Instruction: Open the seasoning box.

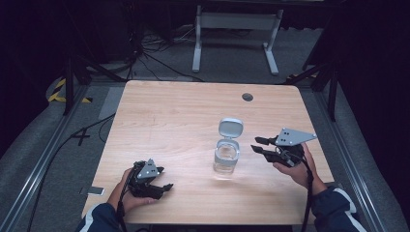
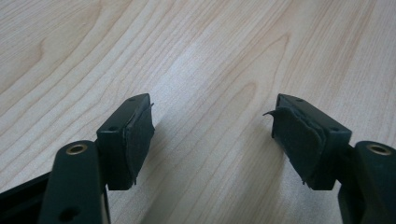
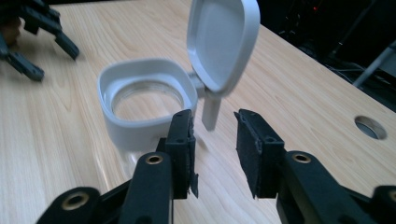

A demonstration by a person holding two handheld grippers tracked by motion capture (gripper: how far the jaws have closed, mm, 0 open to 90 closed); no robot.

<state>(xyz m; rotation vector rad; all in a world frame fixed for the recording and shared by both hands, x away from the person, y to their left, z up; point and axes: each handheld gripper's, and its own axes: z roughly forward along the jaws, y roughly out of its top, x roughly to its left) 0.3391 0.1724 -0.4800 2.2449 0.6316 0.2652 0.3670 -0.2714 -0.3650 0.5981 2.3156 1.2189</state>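
Over on the left, the person's left hand rests near the front edge of the wooden table, holding the left gripper low over the bare wood. Its jaws stand wide apart with nothing between them; in the left gripper view the left gripper hangs over plain wood grain, and the dark pads look a little frayed at their edges.

Moving toward the middle, a clear jar stands upright on the table, well apart from the left gripper. It has a pale grey collar round its mouth and a hinged lid flipped up and standing open at the far side. In the right gripper view the jar sits just past the jaws, its lid raised and tilted.

On the right, the right hand holds the right gripper just beside the jar, pointing at it from the right. Its jaws are parted and hold nothing; in the right gripper view the right gripper has the lid's small tab hanging just beyond the gap, and I can't tell whether a jaw touches the collar.

Farther back on the right, a round hole sits in the tabletop
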